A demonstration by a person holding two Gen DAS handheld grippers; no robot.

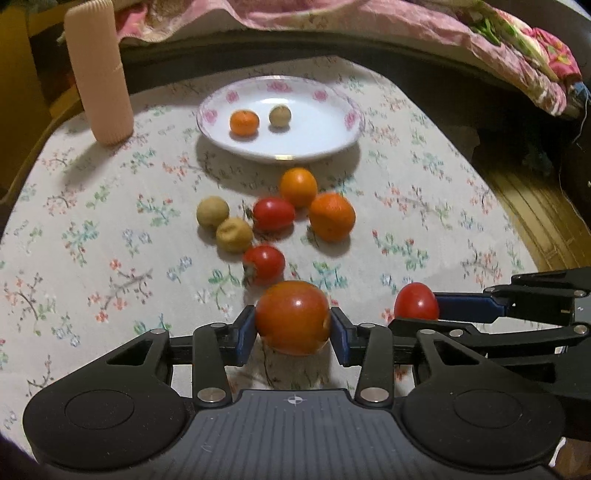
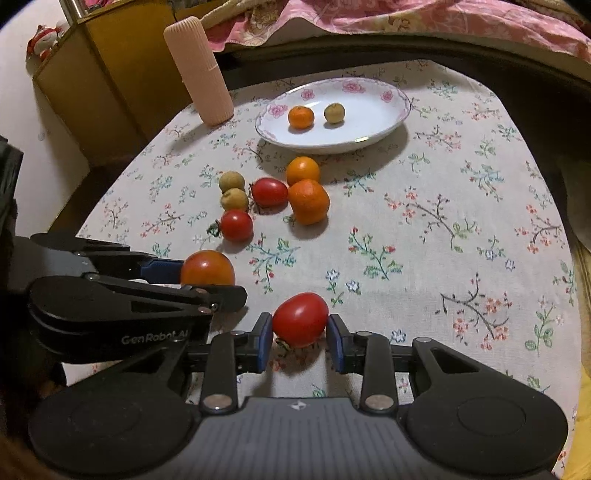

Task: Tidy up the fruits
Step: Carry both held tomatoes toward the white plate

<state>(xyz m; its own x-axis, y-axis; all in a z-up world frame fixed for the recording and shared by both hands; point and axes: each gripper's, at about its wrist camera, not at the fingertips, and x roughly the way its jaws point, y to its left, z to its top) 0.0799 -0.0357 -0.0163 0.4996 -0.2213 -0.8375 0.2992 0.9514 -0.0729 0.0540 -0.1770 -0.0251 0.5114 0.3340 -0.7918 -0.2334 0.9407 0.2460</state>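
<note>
My left gripper (image 1: 293, 325) is shut on a large orange-red tomato (image 1: 292, 316) just above the floral cloth; it also shows in the right wrist view (image 2: 207, 267). My right gripper (image 2: 300, 328) is shut on a small red tomato (image 2: 301, 319), seen from the left wrist view too (image 1: 416, 301). A white plate with pink flowers (image 1: 332, 140) at the back holds a small orange (image 1: 243, 122) and a tan longan (image 1: 279, 115). Loose on the cloth lie two oranges (image 1: 331, 217), two red tomatoes (image 1: 273, 213) and two longans (image 1: 212, 211).
A tall ribbed pink cylinder (image 1: 98, 70) stands left of the plate. The floral tablecloth (image 1: 424, 206) covers a rounded table. Pink bedding (image 1: 369, 22) lies behind it. A yellow cabinet (image 2: 103, 74) stands at the far left.
</note>
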